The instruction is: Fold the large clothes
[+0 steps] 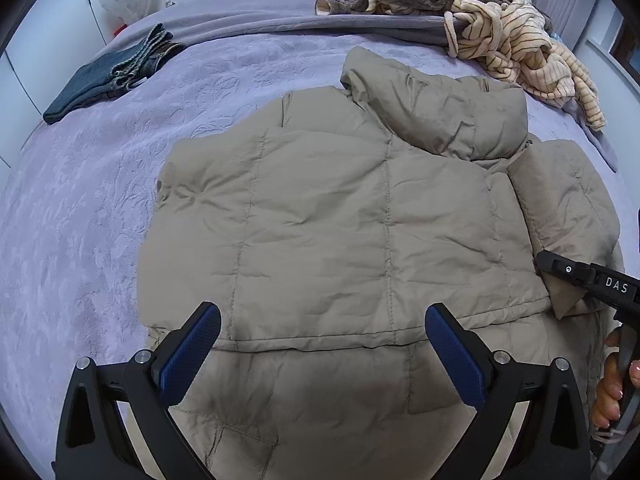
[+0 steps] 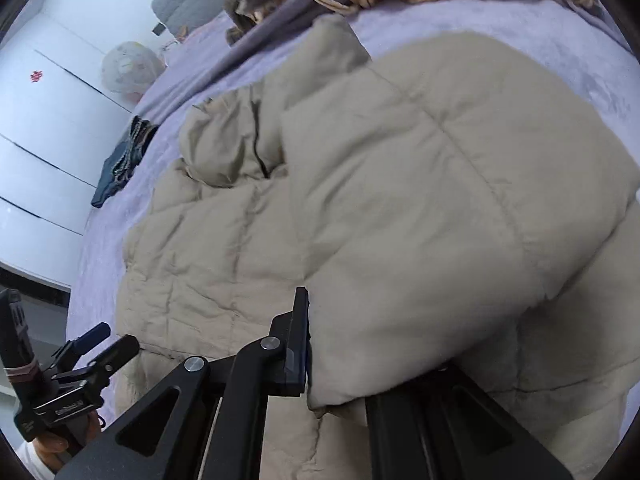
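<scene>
Right tool (image 2: pixel 310 344) – clamped on jacket (image 1: pixel 340 220) sleeve | left tool (image 1: pixel 320 348) – apart (above hem, empty)

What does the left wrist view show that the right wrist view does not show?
Only the left wrist view shows the left gripper from behind, jaws open above the beige quilted puffer jacket. Only the right wrist view shows the right gripper shut on a jacket sleeve and the white wardrobe doors. Both views share the jacket, the purple bedspread, the folded blue jeans and the striped cream garment.
</scene>
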Demonstrator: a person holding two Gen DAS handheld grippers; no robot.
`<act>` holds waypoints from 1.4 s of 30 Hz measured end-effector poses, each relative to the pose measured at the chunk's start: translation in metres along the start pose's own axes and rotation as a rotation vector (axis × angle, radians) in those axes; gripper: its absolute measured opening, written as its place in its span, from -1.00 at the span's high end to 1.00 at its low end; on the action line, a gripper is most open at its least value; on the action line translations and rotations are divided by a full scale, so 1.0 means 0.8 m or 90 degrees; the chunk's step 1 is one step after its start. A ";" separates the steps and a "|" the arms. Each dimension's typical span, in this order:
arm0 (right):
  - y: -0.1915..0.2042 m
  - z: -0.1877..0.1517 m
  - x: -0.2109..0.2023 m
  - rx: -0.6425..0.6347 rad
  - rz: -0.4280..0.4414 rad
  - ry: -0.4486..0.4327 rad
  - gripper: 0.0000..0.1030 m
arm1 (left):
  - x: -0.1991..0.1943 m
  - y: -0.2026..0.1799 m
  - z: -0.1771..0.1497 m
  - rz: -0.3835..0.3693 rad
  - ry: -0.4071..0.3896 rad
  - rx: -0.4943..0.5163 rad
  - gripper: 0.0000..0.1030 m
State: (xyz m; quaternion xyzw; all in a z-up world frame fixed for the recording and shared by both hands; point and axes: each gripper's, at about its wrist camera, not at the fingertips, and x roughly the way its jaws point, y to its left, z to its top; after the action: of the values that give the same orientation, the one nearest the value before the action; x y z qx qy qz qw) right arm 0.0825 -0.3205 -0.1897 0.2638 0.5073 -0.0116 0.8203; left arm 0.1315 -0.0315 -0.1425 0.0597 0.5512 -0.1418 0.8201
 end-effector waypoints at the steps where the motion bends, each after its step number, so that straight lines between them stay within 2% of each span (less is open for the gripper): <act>1: -0.004 0.000 0.003 0.012 0.004 0.004 0.85 | 0.001 -0.001 0.000 -0.006 0.001 0.002 -0.99; 3: -0.009 0.005 -0.001 0.037 0.010 0.016 0.81 | 0.003 -0.004 0.000 -0.019 0.003 0.006 -0.99; 4: -0.010 0.006 -0.005 0.049 0.016 0.022 0.64 | 0.004 -0.007 0.001 -0.026 0.003 0.006 -0.99; 5: -0.010 0.007 -0.011 0.058 0.028 0.022 0.23 | 0.004 -0.008 0.003 -0.033 0.002 0.006 -0.99; 6: -0.011 0.009 -0.022 0.069 0.047 0.015 -0.06 | 0.004 -0.010 0.006 -0.040 0.001 0.005 -0.99; 7: -0.013 0.009 -0.034 0.079 0.062 -0.001 -0.50 | 0.004 -0.012 0.009 -0.046 -0.002 0.004 -0.99; 8: -0.014 0.009 -0.045 0.089 0.070 -0.017 -0.54 | 0.003 -0.013 0.012 -0.051 -0.005 0.002 -0.99; 11: -0.038 0.010 -0.071 0.152 0.074 -0.053 -0.54 | 0.003 -0.014 0.022 -0.059 -0.011 -0.002 -0.99; 18: -0.127 0.010 -0.092 0.391 0.170 -0.152 -0.54 | 0.000 0.002 0.039 -0.061 -0.023 -0.007 -0.99; 21: -0.144 0.012 -0.100 0.444 0.188 -0.178 -0.49 | 0.002 0.014 0.042 -0.060 -0.021 -0.024 -0.99; 22: -0.144 0.016 -0.102 0.445 0.179 -0.180 -0.28 | 0.002 0.019 0.041 -0.062 -0.020 -0.031 -0.99; 23: -0.139 0.022 -0.102 0.436 0.163 -0.178 0.15 | 0.002 0.022 0.041 -0.068 -0.018 -0.037 -0.99; 24: -0.138 0.026 -0.104 0.424 0.154 -0.175 0.39 | 0.002 0.026 0.041 -0.075 -0.016 -0.041 -0.99; 25: -0.133 0.031 -0.105 0.405 0.155 -0.175 0.74 | 0.002 0.029 0.040 -0.081 -0.016 -0.042 -0.99; 26: -0.120 0.037 -0.105 0.377 0.157 -0.177 0.78 | 0.001 0.032 0.039 -0.086 -0.018 -0.043 -0.99; 28: -0.091 0.044 -0.108 0.301 0.143 -0.177 0.80 | -0.002 0.038 0.038 -0.097 -0.024 -0.043 -0.99; 31: -0.020 0.051 -0.105 0.139 0.108 -0.159 0.81 | -0.004 0.052 0.039 -0.138 -0.027 -0.062 -0.99; 34: 0.057 0.041 -0.083 -0.021 0.064 -0.122 0.81 | -0.003 0.068 0.038 -0.173 -0.026 -0.094 -0.99; 37: 0.105 0.018 -0.049 -0.110 0.042 -0.077 0.81 | -0.003 0.080 0.038 -0.202 -0.026 -0.118 -0.99; 42: 0.151 -0.024 0.005 -0.204 -0.014 0.013 0.73 | -0.006 0.094 0.041 -0.302 -0.021 -0.166 -0.99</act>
State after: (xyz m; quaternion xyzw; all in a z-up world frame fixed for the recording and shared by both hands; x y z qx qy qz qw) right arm 0.1032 -0.2074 -0.1487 0.1241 0.5140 0.0635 0.8464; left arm 0.1816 0.0324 -0.1298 -0.1794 0.5499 -0.2586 0.7736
